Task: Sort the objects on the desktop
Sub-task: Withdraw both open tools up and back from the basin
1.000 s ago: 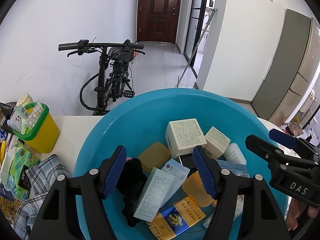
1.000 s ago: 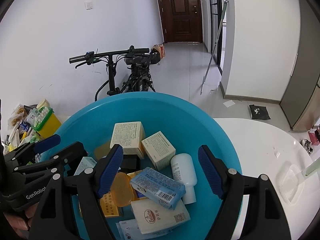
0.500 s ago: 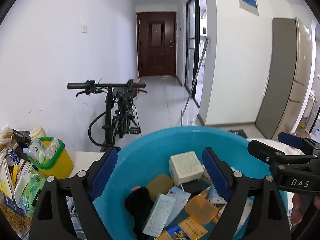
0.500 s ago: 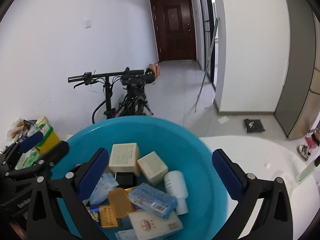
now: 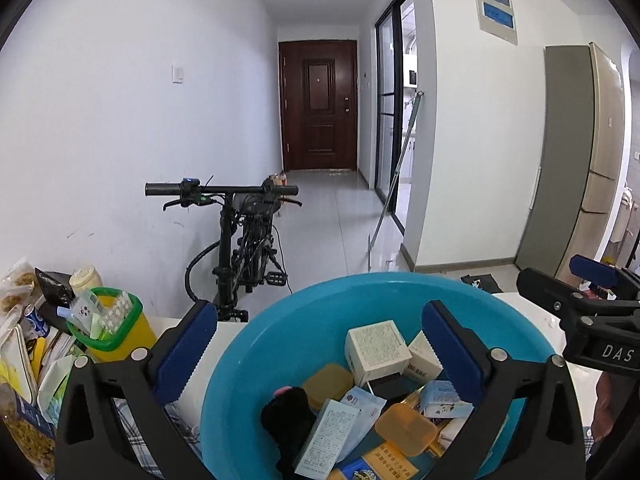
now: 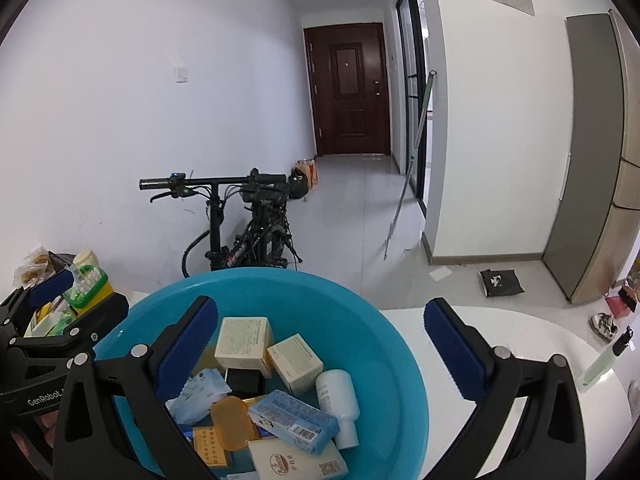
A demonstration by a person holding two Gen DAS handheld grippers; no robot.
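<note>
Your left gripper [image 5: 320, 344] hangs over the near left side of the blue basin [image 5: 288, 336], and its jaws are opening, with nothing pinched between the blue pads. Your right gripper [image 6: 320, 344] is spread wide and empty too, its left finger over the basin and its right finger over the white table [image 6: 520, 332].

The things to be sorted lie heaped in the basin, which sits on the white table. Two cream boxes [image 6: 244, 340] stand side by side at the far end of the heap. Just right of them a white bottle [image 6: 338, 396] lies on its side. A light blue carton [image 6: 292, 420] rests on top of the pile in front of the boxes, with an amber plastic case [image 6: 234, 422] touching its left end. In the left wrist view you can also see a black fuzzy thing [image 5: 288, 420] at the near left of the heap, beside a pale leaflet box [image 5: 328, 440].

Left of the basin a yellow bin with a green rim [image 5: 116, 328] holds blister packs, and snack bags [image 5: 20, 360] crowd around it. Checked cloth [image 5: 128, 420] lies under your left gripper. A black bicycle [image 5: 244, 236] leans at the wall beyond the table
</note>
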